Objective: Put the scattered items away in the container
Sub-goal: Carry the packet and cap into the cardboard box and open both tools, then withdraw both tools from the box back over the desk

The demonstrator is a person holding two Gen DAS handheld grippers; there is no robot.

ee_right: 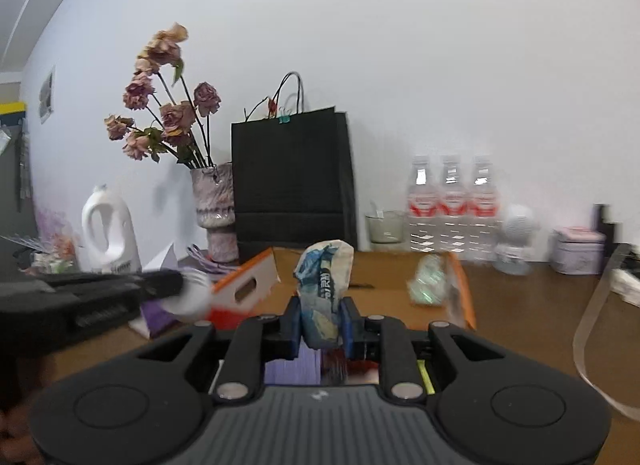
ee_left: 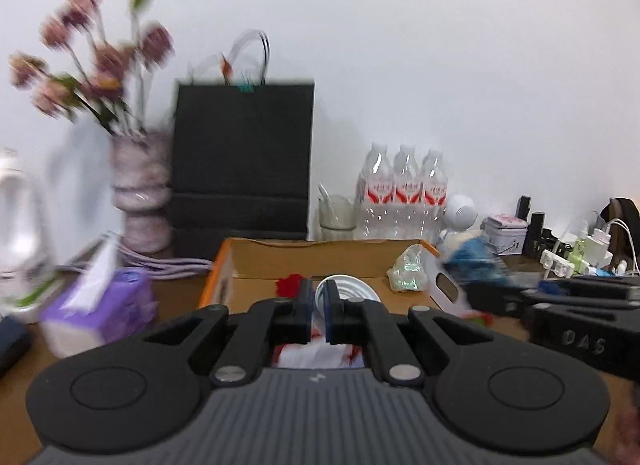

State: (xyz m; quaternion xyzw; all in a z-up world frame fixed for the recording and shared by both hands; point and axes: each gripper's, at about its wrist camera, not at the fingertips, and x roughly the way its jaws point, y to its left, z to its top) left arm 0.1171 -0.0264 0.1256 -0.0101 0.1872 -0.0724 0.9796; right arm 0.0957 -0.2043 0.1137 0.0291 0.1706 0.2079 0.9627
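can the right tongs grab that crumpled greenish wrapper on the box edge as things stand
Probably not yet: the right tongs are shut on a blue and white packet, so the greenish wrapper on the cardboard box must wait.

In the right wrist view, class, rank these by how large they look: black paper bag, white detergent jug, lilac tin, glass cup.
1. black paper bag
2. white detergent jug
3. lilac tin
4. glass cup

The tin and cup look close in size and are blurred, so their order is unsure.
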